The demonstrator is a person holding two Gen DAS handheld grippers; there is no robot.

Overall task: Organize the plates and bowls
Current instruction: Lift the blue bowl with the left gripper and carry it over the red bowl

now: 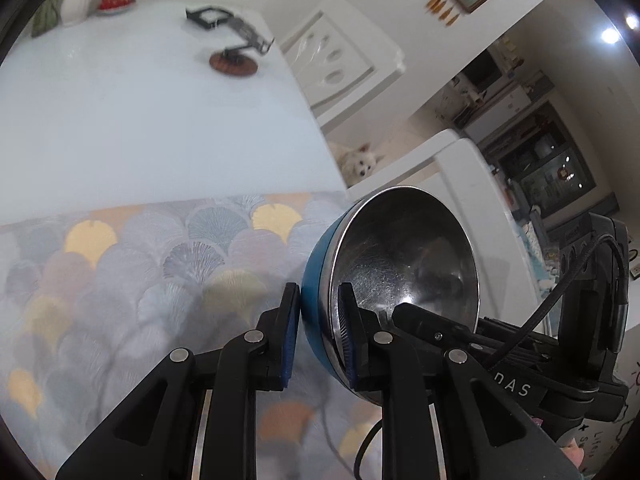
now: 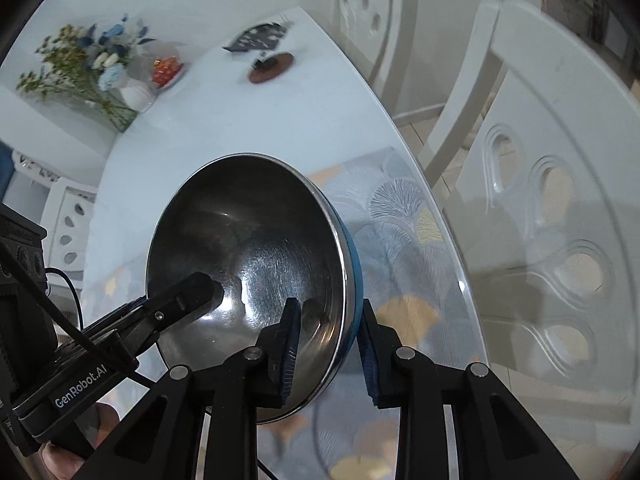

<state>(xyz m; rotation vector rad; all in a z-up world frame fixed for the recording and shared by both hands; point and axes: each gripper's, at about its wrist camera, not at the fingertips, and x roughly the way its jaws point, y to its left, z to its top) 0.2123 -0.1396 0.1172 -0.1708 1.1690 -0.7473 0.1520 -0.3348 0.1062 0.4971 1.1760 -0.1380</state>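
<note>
Clamped on opposite rim sections of blue-walled steel bowl (image 1: 400,276) between left gripper (image 1: 320,332) and right gripper (image 2: 326,344), above patterned mat (image 1: 132,280); possible slip or twist from uneven lift on slick rim.

Home dining rm: table (image 1: 120,120), chairs (image 2: 560,208), flower vase (image 2: 134,96)

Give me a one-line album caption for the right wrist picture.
Two tools, right and left, clamp opposite rims of a blue-sided steel bowl above a patterned placemat.
</note>
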